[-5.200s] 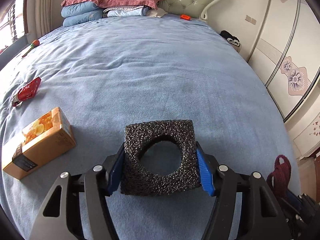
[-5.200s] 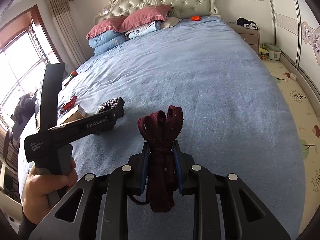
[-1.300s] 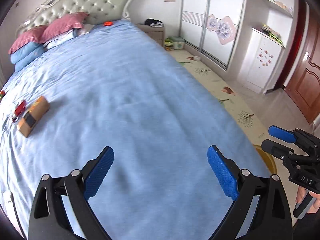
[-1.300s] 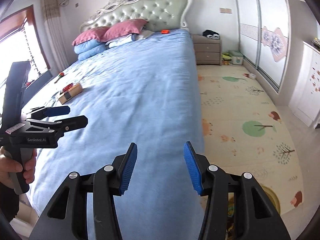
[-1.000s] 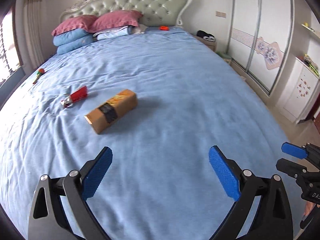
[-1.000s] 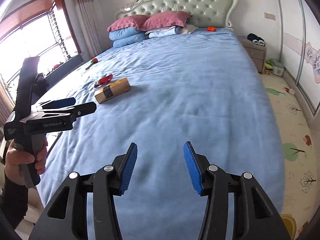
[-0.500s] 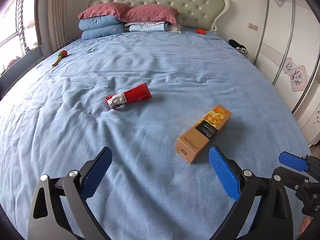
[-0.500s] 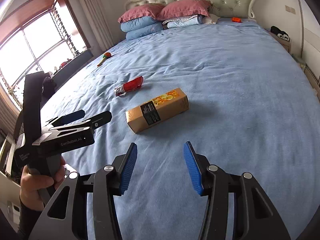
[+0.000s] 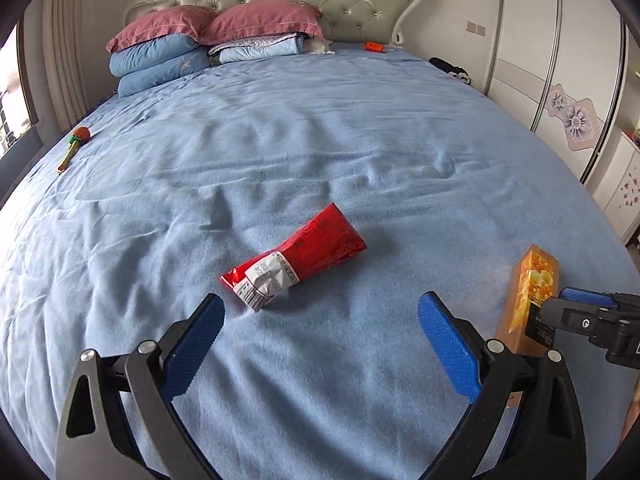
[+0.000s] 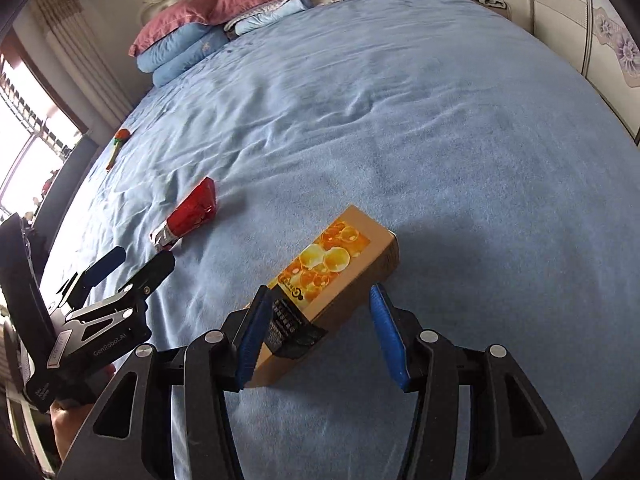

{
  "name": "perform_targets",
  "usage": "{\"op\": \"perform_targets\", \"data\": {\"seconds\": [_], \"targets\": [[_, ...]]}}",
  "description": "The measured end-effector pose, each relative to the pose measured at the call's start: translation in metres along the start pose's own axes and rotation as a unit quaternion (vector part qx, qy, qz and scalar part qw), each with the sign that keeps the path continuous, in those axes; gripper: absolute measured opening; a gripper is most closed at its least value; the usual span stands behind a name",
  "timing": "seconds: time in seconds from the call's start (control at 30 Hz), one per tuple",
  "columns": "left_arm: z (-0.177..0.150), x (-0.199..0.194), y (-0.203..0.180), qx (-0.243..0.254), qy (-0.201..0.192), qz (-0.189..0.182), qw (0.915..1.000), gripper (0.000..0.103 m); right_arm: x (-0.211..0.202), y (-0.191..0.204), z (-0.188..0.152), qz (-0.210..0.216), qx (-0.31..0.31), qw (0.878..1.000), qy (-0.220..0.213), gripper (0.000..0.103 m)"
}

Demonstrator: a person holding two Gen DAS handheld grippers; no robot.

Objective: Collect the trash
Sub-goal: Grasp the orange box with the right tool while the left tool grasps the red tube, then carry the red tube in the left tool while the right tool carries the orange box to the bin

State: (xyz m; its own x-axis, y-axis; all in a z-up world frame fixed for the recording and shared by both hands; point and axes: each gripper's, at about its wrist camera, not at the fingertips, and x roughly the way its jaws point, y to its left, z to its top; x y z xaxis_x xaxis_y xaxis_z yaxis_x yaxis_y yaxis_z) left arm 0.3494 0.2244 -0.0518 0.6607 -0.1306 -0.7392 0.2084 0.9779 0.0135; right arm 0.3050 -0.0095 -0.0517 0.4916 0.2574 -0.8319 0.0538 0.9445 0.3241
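Orange carton (image 10: 340, 276) lies on blue bedspread (image 10: 400, 120), lower centre of right wrist view, near end between jaws of right gripper (image 10: 320, 330); jaws opening, pads not pressing. Red wrapper (image 9: 298, 258) at frame centre of left wrist view, just beyond left gripper (image 9: 320, 344), jaws wide apart, empty.

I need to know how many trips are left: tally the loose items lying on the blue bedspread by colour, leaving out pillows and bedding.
Red: 1, red wrapper
Orange: 3, orange box, small orange item, orange-and-green toy
Total: 4
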Motion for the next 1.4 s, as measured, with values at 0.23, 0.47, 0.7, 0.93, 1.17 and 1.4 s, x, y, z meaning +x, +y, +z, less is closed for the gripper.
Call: {"op": "perform_targets", "data": {"seconds": [0.23,0.47,0.7,0.93,1.17,1.4], "targets": [[0.024,0.033,0.004,0.062,0.009,0.023,0.9978,0.097,0.021,0.019,0.014,-0.044,0.011,0.999,0.017,0.056],[0.028,0.069,0.005,0.084,0.063,0.021,0.9943,0.068,0.032,0.037,0.023,-0.076,-0.035,0.996,0.03,0.059],[0.017,0.074,0.011,0.062,0.063,-0.022,0.9958,0.053,0.039,0.031,0.027,-0.078,-0.04,0.995,0.042,0.063],[0.014,0.07,0.002,0.074,0.056,-0.013,0.9956,0.035,0.05,0.028,0.02,-0.059,-0.032,0.996,0.062,0.052],[0.013,0.067,-0.007,0.089,0.053,0.005,0.9946,0.032,0.047,0.035,0.017,-0.032,-0.099,0.992,0.072,0.035],[0.004,0.056,-0.018,0.114,0.053,0.001,0.992,0.031,0.042,0.032,0.01,-0.032,-0.194,0.977,0.086,0.035]]}}
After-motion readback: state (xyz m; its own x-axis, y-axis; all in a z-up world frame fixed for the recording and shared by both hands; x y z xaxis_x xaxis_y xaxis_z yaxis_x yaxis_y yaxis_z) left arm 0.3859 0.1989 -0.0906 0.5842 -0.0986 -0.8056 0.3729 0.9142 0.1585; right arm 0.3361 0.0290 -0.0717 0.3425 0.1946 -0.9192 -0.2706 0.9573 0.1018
